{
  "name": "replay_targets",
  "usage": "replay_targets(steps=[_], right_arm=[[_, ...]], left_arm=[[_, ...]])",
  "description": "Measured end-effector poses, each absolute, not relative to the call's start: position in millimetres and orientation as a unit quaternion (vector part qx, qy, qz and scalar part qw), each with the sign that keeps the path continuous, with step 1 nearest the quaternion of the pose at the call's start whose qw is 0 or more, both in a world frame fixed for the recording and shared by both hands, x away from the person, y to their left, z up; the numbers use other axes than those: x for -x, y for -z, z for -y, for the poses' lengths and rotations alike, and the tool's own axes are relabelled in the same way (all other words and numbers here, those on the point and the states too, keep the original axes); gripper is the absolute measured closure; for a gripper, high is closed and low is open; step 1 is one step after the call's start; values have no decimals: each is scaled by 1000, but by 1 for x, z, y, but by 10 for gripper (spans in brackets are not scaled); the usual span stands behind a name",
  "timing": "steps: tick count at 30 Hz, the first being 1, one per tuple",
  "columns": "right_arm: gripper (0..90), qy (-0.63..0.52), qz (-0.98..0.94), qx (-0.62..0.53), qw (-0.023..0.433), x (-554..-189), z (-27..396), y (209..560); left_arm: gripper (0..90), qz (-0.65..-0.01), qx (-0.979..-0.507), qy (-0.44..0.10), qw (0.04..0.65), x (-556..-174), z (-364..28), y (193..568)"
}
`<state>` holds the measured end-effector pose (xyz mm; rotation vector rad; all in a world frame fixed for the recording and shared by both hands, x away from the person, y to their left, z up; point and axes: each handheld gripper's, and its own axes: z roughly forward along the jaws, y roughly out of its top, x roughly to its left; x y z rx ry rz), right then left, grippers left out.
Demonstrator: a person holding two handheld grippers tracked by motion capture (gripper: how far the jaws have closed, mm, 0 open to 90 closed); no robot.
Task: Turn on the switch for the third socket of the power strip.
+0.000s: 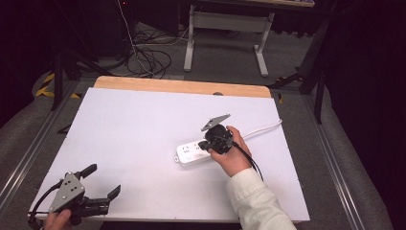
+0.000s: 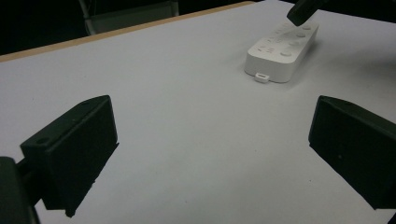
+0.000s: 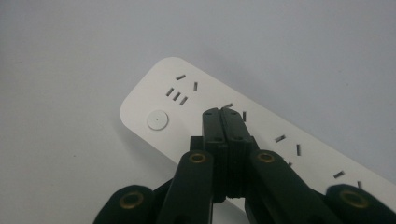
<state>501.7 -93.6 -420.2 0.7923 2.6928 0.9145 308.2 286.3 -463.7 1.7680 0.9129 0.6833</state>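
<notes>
A white power strip (image 1: pixel 194 153) lies on the white table right of centre, its cord running off to the right. My right gripper (image 1: pixel 205 144) hovers over the strip's middle with its jaws pressed together and nothing between them; in the right gripper view its tips (image 3: pixel 223 113) sit just above the strip (image 3: pixel 187 100), near the sockets and the round button (image 3: pixel 157 120). My left gripper (image 1: pixel 101 180) rests near the table's front left corner, open wide and empty. In the left gripper view the strip (image 2: pixel 280 51) lies far ahead between the spread jaws.
The white board (image 1: pixel 143 124) covers a wooden table whose back edge (image 1: pixel 182 86) shows. The strip's white cord (image 1: pixel 261 128) trails to the right edge. Behind the table stand a desk frame (image 1: pixel 225 33) and loose cables (image 1: pixel 148 57) on the floor.
</notes>
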Motion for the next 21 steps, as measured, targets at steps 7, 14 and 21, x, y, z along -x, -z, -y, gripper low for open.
replay_targets(steps=[7, 14, 21], right_arm=[[900, -291, -915, -267, 87, -503, 89, 426], [900, -277, -919, -268, 79, -503, 87, 430], [900, -261, -924, -269, 79, -503, 84, 433]], left_arm=[[16, -377, -730, -282, 496, -308, -286, 464], [16, -377, -730, -282, 495, -308, -286, 464], [16, -377, -730, -283, 494, -309, -286, 464]])
